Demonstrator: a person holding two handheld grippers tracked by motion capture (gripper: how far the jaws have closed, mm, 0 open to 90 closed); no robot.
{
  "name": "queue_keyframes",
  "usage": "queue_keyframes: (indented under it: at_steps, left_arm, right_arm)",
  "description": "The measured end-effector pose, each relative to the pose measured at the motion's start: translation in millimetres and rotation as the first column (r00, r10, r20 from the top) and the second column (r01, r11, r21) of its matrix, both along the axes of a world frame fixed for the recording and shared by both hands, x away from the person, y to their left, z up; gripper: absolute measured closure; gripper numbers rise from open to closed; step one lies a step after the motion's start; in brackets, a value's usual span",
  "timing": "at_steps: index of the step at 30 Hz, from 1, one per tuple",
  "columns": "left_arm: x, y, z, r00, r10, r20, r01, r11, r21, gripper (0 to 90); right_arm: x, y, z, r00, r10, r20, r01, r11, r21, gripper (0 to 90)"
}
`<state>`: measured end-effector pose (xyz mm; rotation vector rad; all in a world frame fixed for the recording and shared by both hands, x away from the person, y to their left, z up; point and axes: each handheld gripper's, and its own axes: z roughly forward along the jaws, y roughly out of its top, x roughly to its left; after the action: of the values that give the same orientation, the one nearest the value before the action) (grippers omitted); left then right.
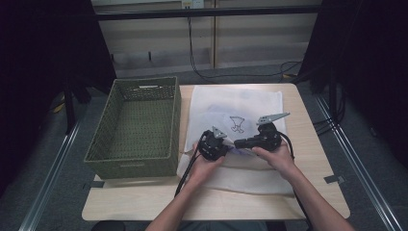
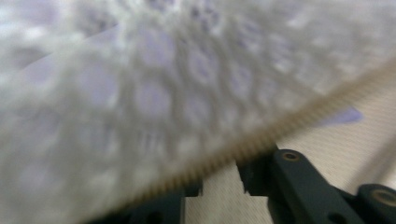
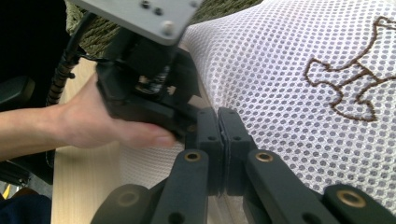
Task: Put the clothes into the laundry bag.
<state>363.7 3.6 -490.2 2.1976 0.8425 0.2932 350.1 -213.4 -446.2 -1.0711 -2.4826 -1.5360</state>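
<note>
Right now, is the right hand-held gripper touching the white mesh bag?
Touching. The right gripper view shows the right hand-held gripper with jaws closed together, seemingly pinching the mesh bag edge.

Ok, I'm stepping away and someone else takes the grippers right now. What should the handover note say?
Left gripper: fingers slightly apart at the zip on the mesh bag's near edge, not clamped.
Right gripper: shut, tips meeting the left one's; whether it pinches fabric, I cannot tell.
Mesh bag: flat on the table, something lilac inside.
Basket: beside it, nothing in it.
Left, probably: work the zip, then move the bag.
</note>
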Motion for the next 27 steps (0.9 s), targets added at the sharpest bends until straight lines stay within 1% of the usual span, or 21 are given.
queue_keyframes:
  at_steps: [1, 2, 3, 4, 5, 6, 7, 8, 9, 12, 13, 15, 17, 18, 20, 22, 23, 24, 25, 26, 27]
  left_arm:
    - [-0.3, 2.1, 1.5, 0.9999, -0.011, -0.003, 0.011, 0.9999, -0.012, 69.8]
    - [-2.1, 2.8, 3.8, 0.9999, -0.008, -0.012, 0.008, 0.9996, -0.028, 68.6]
    - [-3.2, 4.8, 6.1, 0.9996, -0.025, -0.015, 0.025, 0.9993, -0.027, 68.5]
    - [-4.6, 6.1, 7.7, 0.9992, -0.035, -0.020, 0.034, 0.9986, -0.041, 67.9]
    - [-5.6, 8.3, 9.5, 0.9982, -0.056, -0.020, 0.056, 0.9978, -0.037, 66.7]
    - [-7.3, 10.3, 11.0, 0.9978, -0.064, -0.020, 0.063, 0.9972, -0.040, 65.6]
    - [-8.2, 12.3, 12.5, 0.9971, -0.074, -0.020, 0.073, 0.9958, -0.056, 64.7]
    - [-9.6, 15.1, 15.6, 0.9966, -0.079, -0.021, 0.078, 0.9958, -0.048, 64.4]
    - [-11.1, 17.1, 17.8, 0.9970, -0.077, -0.013, 0.076, 0.9949, -0.067, 64.1]
    - [-17.1, 25.4, 28.4, 0.9953, -0.097, 0.003, 0.097, 0.9914, -0.087, 63.7]
    - [-19.9, 27.1, 31.4, 0.9948, -0.101, 0.009, 0.102, 0.9889, -0.108, 62.9]
    - [-27.0, 31.6, 37.4, 0.9934, -0.114, 0.004, 0.114, 0.9848, -0.131, 60.7]
    - [-36.1, 35.7, 43.3, 0.9910, -0.129, 0.034, 0.132, 0.9842, -0.117, 57.9]
    - [-39.9, 38.2, 46.5, 0.9899, -0.137, 0.035, 0.140, 0.9827, -0.121, 56.7]
    - [-46.3, 44.1, 53.5, 0.9865, -0.152, 0.062, 0.159, 0.9798, -0.122, 56.5]
    - [-51.1, 49.6, 59.1, 0.9837, -0.165, 0.072, 0.174, 0.9733, -0.150, 57.1]
    - [-52.9, 52.3, 62.0, 0.9822, -0.173, 0.074, 0.182, 0.9707, -0.157, 58.9]
    - [-54.0, 54.8, 64.0, 0.9799, -0.182, 0.081, 0.194, 0.9664, -0.169, 60.5]
    - [-55.2, 57.6, 66.6, 0.9789, -0.185, 0.086, 0.198, 0.9656, -0.169, 61.4]
    - [-56.0, 61.2, 68.8, 0.9787, -0.185, 0.089, 0.198, 0.9637, -0.179, 61.4]
    - [-56.2, 63.7, 70.3, 0.9794, -0.179, 0.093, 0.194, 0.9641, -0.182, 61.4]
  right_arm:
    - [0.7, -0.6, -0.3, 1.0000, -0.001, -0.004, 0.001, 1.000, 0.003, 89.2]
    - [1.6, -1.2, -0.8, 1.0000, -0.005, -0.001, 0.005, 1.000, 0.004, 89.2]
    - [2.2, -1.7, -1.1, 1.0000, -0.006, -0.001, 0.006, 1.000, 0.006, 89.2]
    - [2.5, -2.3, -1.0, 1.0000, -0.008, -0.001, 0.008, 1.000, 0.004, 89.2]
    - [2.5, -3.0, -0.6, 1.0000, -0.009, -0.001, 0.009, 1.000, 0.005, 89.2]
    - [2.3, -3.6, -0.3, 0.9999, -0.017, -0.002, 0.017, 1.000, 0.007, 89.1]
    - [2.5, -4.3, -0.1, 0.9999, -0.016, 0.001, 0.016, 1.000, 0.006, 89.0]
    - [2.4, -5.0, 0.1, 0.9999, -0.017, 0.003, 0.017, 1.000, 0.007, 89.0]
    - [2.3, -5.7, 0.5, 0.9998, -0.020, 0.005, 0.020, 1.000, 0.008, 88.8]
    - [1.7, -7.4, 1.9, 0.9995, -0.030, 0.009, 0.030, 0.999, 0.011, 88.2]
    - [1.6, -7.8, 2.5, 0.9995, -0.029, 0.011, 0.029, 1.000, 0.011, 88.2]
    - [1.4, -8.5, 3.3, 0.9994, -0.033, 0.013, 0.033, 0.999, 0.013, 88.2]
    - [0.3, -8.3, 3.8, 0.9993, -0.036, 0.014, 0.035, 0.999, 0.016, 88.1]
    - [-0.7, -8.0, 3.8, 0.9993, -0.034, 0.015, 0.034, 0.999, 0.012, 88.1]
    - [-2.0, -7.3, 2.9, 0.9995, -0.028, 0.016, 0.028, 1.000, 0.003, 88.0]
    - [-2.7, -7.2, 2.2, 0.9995, -0.030, 0.012, 0.030, 1.000, 0.000, 87.7]
    - [-2.8, -7.5, 1.8, 0.9995, -0.029, 0.009, 0.029, 1.000, 0.000, 87.0]
    - [-2.8, -7.6, 1.2, 0.9995, -0.030, 0.006, 0.030, 1.000, 0.002, 86.9]
    - [-3.1, -7.6, 0.6, 0.9995, -0.030, 0.004, 0.030, 1.000, -0.002, 86.9]
    - [-3.1, -7.5, -0.2, 0.9996, -0.027, 0.004, 0.027, 1.000, -0.006, 86.9]
    - [-3.7, -6.8, -0.9, 0.9996, -0.028, -0.001, 0.028, 1.000, -0.009, 86.9]
